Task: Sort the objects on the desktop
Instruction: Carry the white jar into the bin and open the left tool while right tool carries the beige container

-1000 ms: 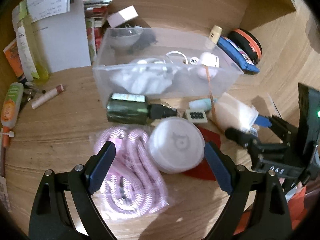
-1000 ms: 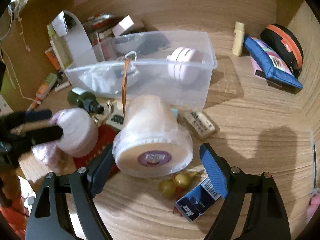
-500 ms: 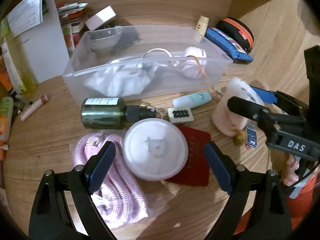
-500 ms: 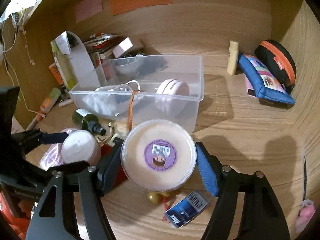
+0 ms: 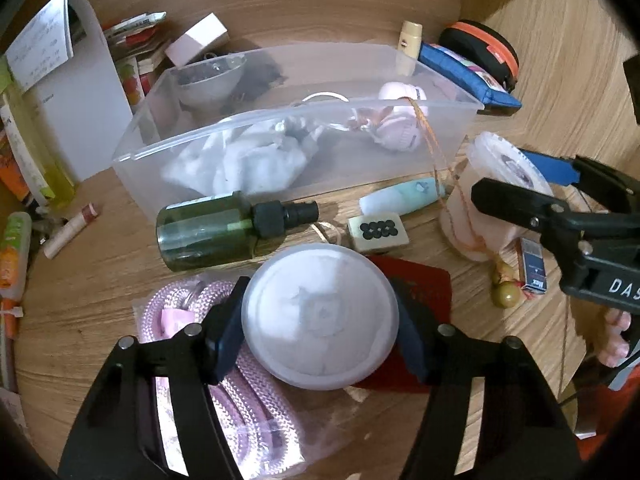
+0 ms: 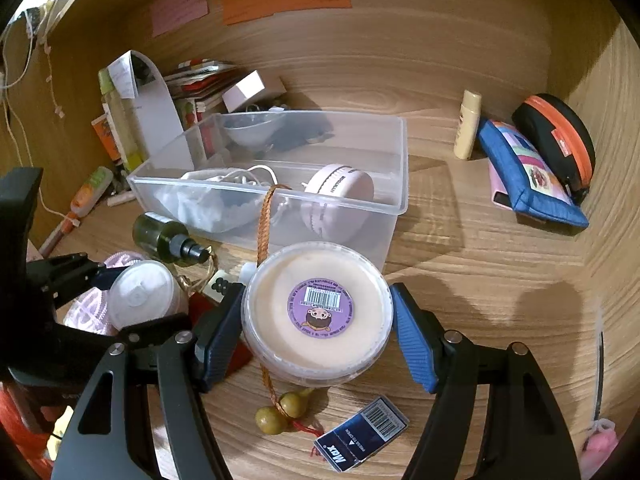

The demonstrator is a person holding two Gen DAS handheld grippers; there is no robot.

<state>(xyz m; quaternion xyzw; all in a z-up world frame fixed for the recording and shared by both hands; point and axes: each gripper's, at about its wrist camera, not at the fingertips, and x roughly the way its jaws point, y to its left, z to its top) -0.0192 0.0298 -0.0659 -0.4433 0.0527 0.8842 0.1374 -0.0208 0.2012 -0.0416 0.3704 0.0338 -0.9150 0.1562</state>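
My left gripper (image 5: 320,322) is shut on a round white lidded tub (image 5: 320,316), over a pink rope bundle (image 5: 256,396) and a red card (image 5: 420,284). My right gripper (image 6: 318,330) is shut on a round cream tub (image 6: 318,314) with a purple barcode sticker; it also shows in the left wrist view (image 5: 496,200). A clear plastic bin (image 5: 440,148) behind them holds a white cloth (image 5: 240,160) and a pink round case (image 5: 400,124). An orange cord with olive beads (image 6: 280,412) hangs over the bin rim.
A green spray bottle (image 5: 212,228), a mahjong tile (image 5: 378,232) and a mint tube (image 5: 400,200) lie in front of the bin. A blue staple box (image 6: 360,436) lies near the beads. Blue pouch (image 6: 528,172), black-orange case (image 6: 560,140), papers and bottles (image 6: 120,120) line the back.
My left gripper has closed on the white tub. My right gripper has closed on the cream tub and tipped and lifted it toward the bin.
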